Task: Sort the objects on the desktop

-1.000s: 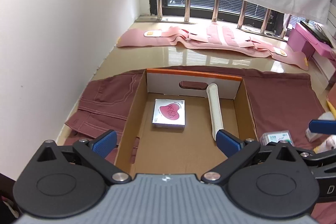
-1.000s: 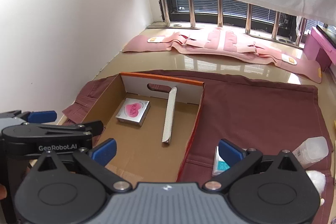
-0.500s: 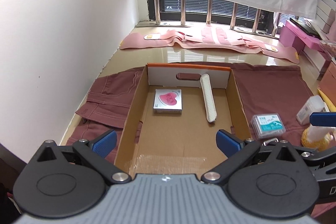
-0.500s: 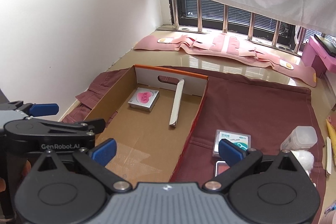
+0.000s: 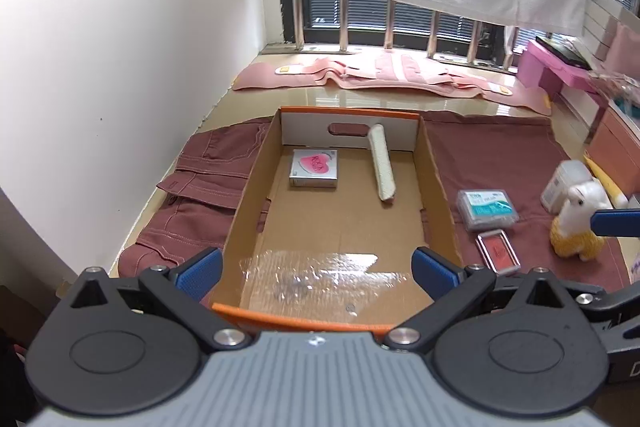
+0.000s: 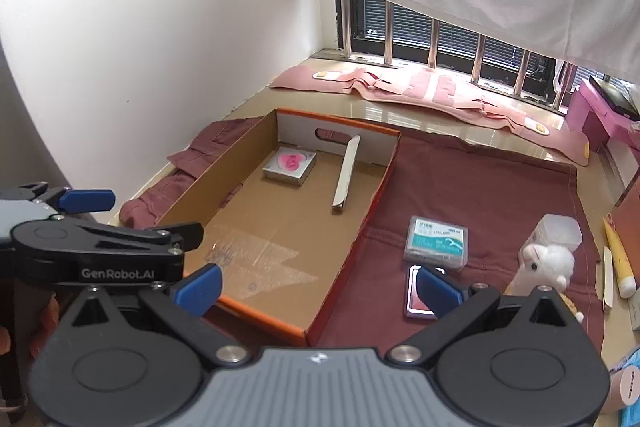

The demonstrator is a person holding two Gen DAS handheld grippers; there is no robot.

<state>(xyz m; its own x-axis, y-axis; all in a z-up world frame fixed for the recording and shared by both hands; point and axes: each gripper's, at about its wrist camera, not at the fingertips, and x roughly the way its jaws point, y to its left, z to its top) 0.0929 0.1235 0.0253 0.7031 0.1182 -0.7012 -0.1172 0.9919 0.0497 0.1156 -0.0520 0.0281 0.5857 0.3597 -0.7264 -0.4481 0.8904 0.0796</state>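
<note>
Plainly, left hand-held gripper [image 6: 100,223] reads "GenRobot.AI" — heart box [image 5: 314,168] lettering blurred.

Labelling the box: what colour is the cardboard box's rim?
Orange rim on the cardboard box; clearest in left wrist view.

Black tool [image 5: 316,269] (blue pads [image 5: 199,269])

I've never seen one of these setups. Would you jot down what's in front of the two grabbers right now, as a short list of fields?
Container: open cardboard box on a maroon cloth
Inside box: small box with a pink heart; white tube leaning on the far wall
Outside box, on its right: clear teal-label case; small red-faced case; plush llama toy; translucent tub
Left gripper: open, holding nothing
Right gripper: open, holding nothing
</note>
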